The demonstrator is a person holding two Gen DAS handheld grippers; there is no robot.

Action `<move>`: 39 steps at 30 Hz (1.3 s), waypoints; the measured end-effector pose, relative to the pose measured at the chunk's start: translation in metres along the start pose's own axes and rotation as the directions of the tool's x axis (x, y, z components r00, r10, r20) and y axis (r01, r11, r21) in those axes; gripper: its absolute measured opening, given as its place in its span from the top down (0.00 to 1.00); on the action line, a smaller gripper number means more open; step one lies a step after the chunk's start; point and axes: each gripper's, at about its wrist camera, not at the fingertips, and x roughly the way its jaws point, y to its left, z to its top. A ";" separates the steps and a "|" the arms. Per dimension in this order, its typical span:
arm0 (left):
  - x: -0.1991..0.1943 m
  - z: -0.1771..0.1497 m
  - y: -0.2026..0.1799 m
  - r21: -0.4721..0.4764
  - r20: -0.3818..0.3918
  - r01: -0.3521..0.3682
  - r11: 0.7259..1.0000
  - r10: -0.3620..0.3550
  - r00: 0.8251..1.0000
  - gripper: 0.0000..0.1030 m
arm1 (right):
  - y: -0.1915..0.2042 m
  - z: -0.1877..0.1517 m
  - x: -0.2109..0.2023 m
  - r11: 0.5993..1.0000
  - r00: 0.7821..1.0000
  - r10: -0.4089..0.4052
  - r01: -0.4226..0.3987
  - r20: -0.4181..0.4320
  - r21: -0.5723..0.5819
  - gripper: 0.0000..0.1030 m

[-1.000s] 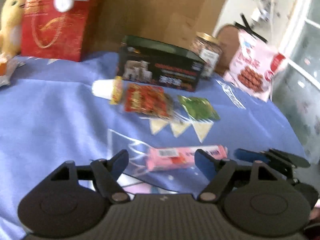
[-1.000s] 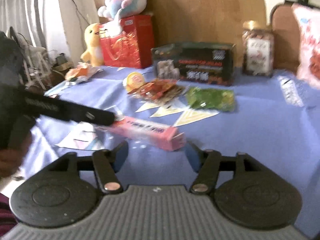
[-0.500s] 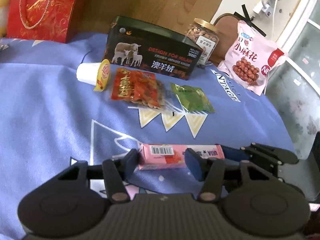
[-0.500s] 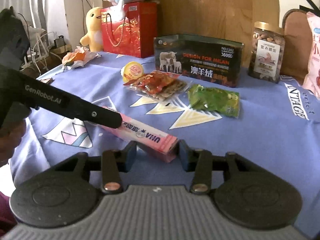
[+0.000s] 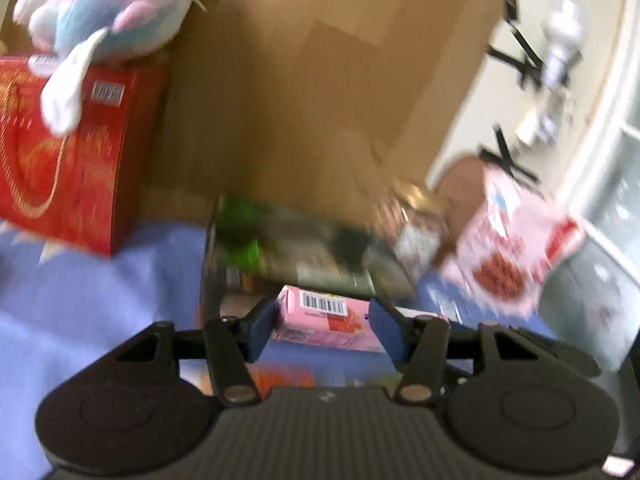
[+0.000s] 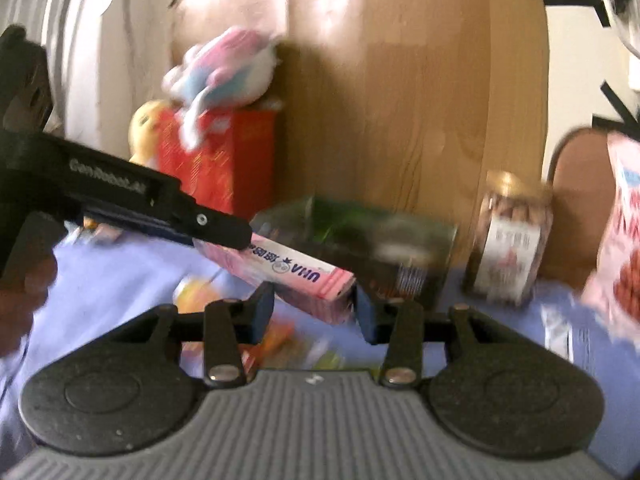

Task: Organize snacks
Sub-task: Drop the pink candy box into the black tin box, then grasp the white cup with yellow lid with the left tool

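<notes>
A long pink snack box (image 5: 320, 320) hangs in the air above the blue tablecloth (image 5: 80, 300), carried at both ends. My left gripper (image 5: 324, 326) has the barcode end between its blue pads, which touch both sides; its jaws are opening slightly. In the right wrist view the pink box (image 6: 296, 276) slants from the left gripper (image 6: 228, 236) down to my right gripper (image 6: 314, 310), which is shut on the near end. A dark box (image 5: 304, 256) stands just behind it, blurred.
A nut jar (image 6: 508, 244) and a pink-white snack bag (image 6: 624, 232) stand right of the dark box (image 6: 380, 252). A red gift bag (image 5: 60, 160) topped by a plush toy (image 5: 104, 12) is at the left. Small snack packets (image 6: 280, 340) lie under the grippers. A hand (image 6: 20, 300) is at the left.
Both grippers closed on the pink box as it lay on the cloth, then lifted it and carried it toward the dark box at the back.
</notes>
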 end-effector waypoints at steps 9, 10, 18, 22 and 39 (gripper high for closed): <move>0.085 0.031 0.021 -0.047 -0.065 -0.054 0.997 0.051 0.997 0.45 | -0.034 0.013 0.072 0.997 0.997 -0.063 0.065 -0.048 0.042 0.48; 0.089 0.029 0.021 -0.041 -0.077 -0.063 0.997 0.060 0.995 0.43 | -0.035 0.011 0.073 0.996 0.996 -0.074 0.076 -0.046 0.045 0.45; 0.012 0.007 0.070 -0.088 0.004 -0.039 0.995 0.040 0.999 0.27 | -0.012 -0.005 0.015 0.990 0.996 0.073 -0.079 0.052 0.120 0.40; 0.002 -0.021 0.115 -0.229 -0.112 -0.103 0.968 0.078 0.991 0.30 | 0.057 -0.025 0.037 0.961 0.969 0.219 -0.234 -0.111 -0.149 0.41; -0.051 -0.093 0.051 -0.232 -0.198 0.100 0.968 -0.148 0.969 0.47 | 0.091 -0.051 -0.018 0.956 0.949 0.252 -0.275 -0.191 -0.102 0.54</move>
